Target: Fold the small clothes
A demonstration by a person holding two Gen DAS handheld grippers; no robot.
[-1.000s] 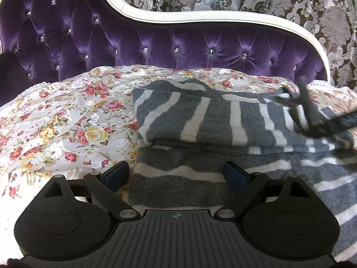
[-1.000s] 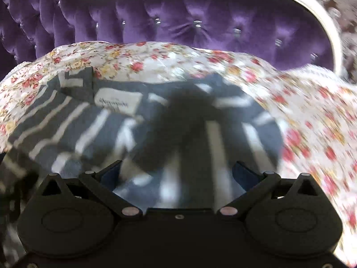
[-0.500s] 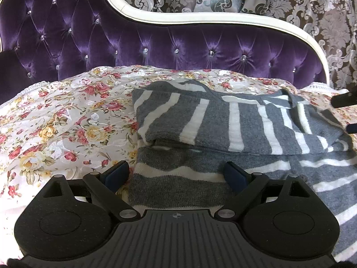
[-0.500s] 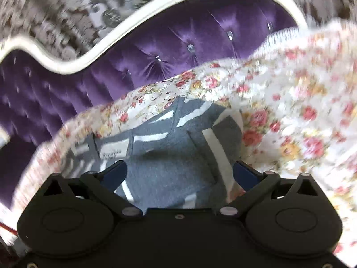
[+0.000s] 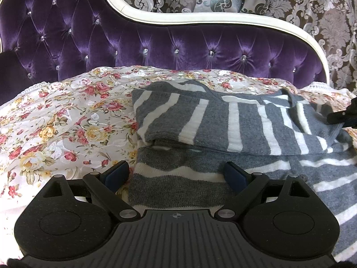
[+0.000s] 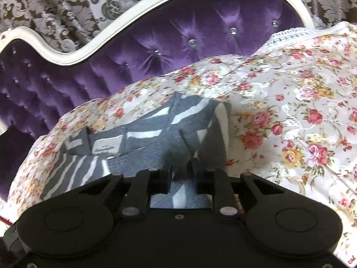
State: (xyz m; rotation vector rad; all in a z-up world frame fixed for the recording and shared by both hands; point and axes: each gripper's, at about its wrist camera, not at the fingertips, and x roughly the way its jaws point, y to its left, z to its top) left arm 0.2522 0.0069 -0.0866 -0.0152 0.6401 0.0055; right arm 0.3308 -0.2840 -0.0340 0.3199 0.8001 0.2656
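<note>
Your sweater (image 5: 223, 129) lies part-folded on the bed (image 5: 55, 120), its long side running left to right, a folded flap across the far half. Your right tool (image 6: 181, 169) sits at its right end and has just been closing; its jaws are narrow, pinching a fold of knit. Your left tool (image 5: 176, 175) rests wide over the near left hem, gripping nothing.

I'm working in a home bedroom: a tufted purple velvet headboard (image 5: 178, 44) with a white curved frame stands at the back, a floral bedspread (image 5: 67, 122) spreads below it, and damask-patterned curtains (image 5: 323, 11) hang behind it.
</note>
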